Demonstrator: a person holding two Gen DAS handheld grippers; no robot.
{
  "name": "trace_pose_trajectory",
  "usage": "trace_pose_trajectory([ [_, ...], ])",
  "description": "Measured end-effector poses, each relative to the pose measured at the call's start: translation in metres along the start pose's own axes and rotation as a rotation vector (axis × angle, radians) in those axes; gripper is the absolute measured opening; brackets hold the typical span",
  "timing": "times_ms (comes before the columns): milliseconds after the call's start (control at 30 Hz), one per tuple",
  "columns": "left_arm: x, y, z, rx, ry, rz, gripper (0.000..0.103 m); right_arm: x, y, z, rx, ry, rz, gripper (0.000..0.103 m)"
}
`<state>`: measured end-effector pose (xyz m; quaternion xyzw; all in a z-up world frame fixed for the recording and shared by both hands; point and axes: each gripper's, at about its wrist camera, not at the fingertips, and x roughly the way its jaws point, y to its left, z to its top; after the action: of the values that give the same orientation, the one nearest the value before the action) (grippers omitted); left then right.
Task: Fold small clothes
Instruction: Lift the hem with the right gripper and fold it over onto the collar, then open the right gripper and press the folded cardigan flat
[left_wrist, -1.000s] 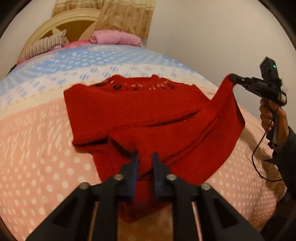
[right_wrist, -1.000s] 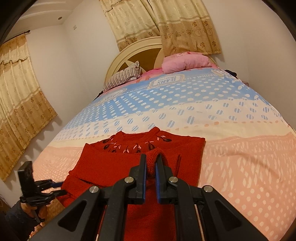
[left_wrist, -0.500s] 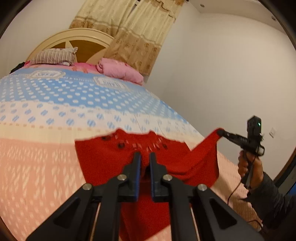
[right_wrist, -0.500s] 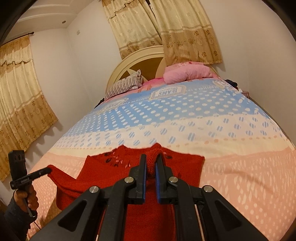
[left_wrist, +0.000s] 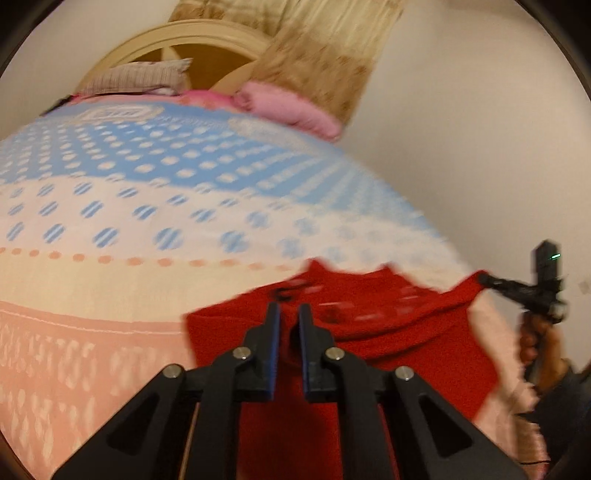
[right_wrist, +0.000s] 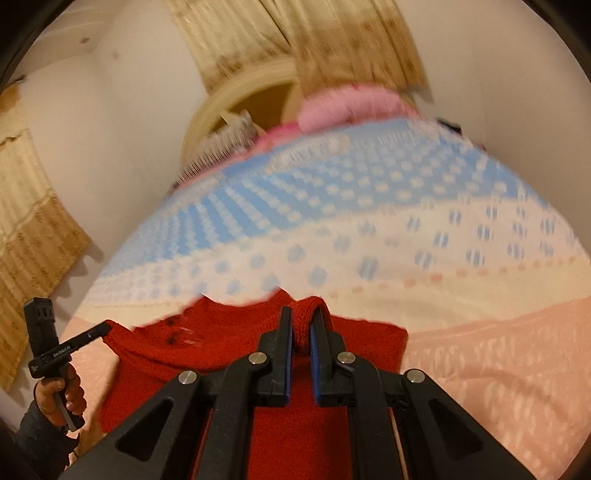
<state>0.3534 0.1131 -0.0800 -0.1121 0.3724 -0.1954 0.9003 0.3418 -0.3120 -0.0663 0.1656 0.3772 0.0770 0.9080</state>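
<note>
While both hands carry the lower part of the red knit sweater (left_wrist: 373, 332) up the bed (left_wrist: 110, 280) toward the headboard (left_wrist: 177, 40), the garment is doubling over on itself on the pink band of the dotted bedspread, near the bed's foot end. The left gripper (left_wrist: 286, 317) has its jaws drawn narrow, pinching a bunch of red knit; the right gripper (right_wrist: 301, 321) is likewise clamped on a fold of the same cloth, which bulges up between its pads. From the left wrist view, the right gripper reads as a small black tool at the bed's right edge, a taut red corner trailing from its tip.

Against the frame of a second ago, the sweater no longer lies spread wide with a sleeve lifted off to the side: less of its body shows beyond the jaws, and the patterned neckline sits much closer to both grippers. Both views have swung up toward the pillows (right_wrist: 347, 103) and are blurred by motion. By this reading the bottom-to-top fold is well under way, with laying down and release yet to come.
</note>
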Motion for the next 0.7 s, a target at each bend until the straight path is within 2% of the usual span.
trace_pose_trajectory([
  [67,0.008,0.005,-0.001,-0.005,0.031,0.035,0.012,0.018,-0.013,-0.003,0.03,0.031,-0.037,0.013],
  [133,0.002,0.008,-0.005,-0.008,0.027,0.036,0.019,0.02,-0.019,-0.008,0.029,0.03,-0.053,0.02],
  [167,-0.003,0.009,-0.007,-0.001,0.018,0.038,0.032,0.019,-0.022,-0.01,0.027,0.03,-0.052,0.024],
  [200,-0.008,0.01,-0.008,0.006,0.01,0.053,0.051,0.018,-0.024,-0.011,0.024,0.031,-0.054,0.036],
  [233,-0.014,0.013,-0.01,0.009,-0.005,0.077,0.058,0.018,-0.026,-0.012,0.022,0.031,-0.061,0.045],
  [267,-0.018,0.015,-0.011,0.009,-0.019,0.085,0.065,0.017,-0.03,-0.014,0.019,0.026,-0.072,0.046],
  [367,-0.028,0.022,-0.014,-0.004,-0.035,0.061,0.065,0.014,-0.038,-0.017,0.026,0.026,-0.073,0.046],
  [433,-0.025,0.015,-0.015,0.039,-0.016,0.067,0.07,0.017,-0.038,-0.018,0.005,0.045,-0.083,0.046],
  [500,-0.015,0.0,-0.015,0.115,0.008,0.114,0.073,0.023,-0.033,-0.019,-0.047,0.072,-0.113,0.046],
  [567,-0.004,-0.008,-0.013,0.15,0.033,0.149,0.073,0.031,-0.026,-0.018,-0.093,0.093,-0.135,0.046],
  [700,0.022,-0.003,-0.011,0.1,0.091,0.214,0.073,0.046,-0.022,-0.012,-0.1,0.124,-0.161,0.046],
])
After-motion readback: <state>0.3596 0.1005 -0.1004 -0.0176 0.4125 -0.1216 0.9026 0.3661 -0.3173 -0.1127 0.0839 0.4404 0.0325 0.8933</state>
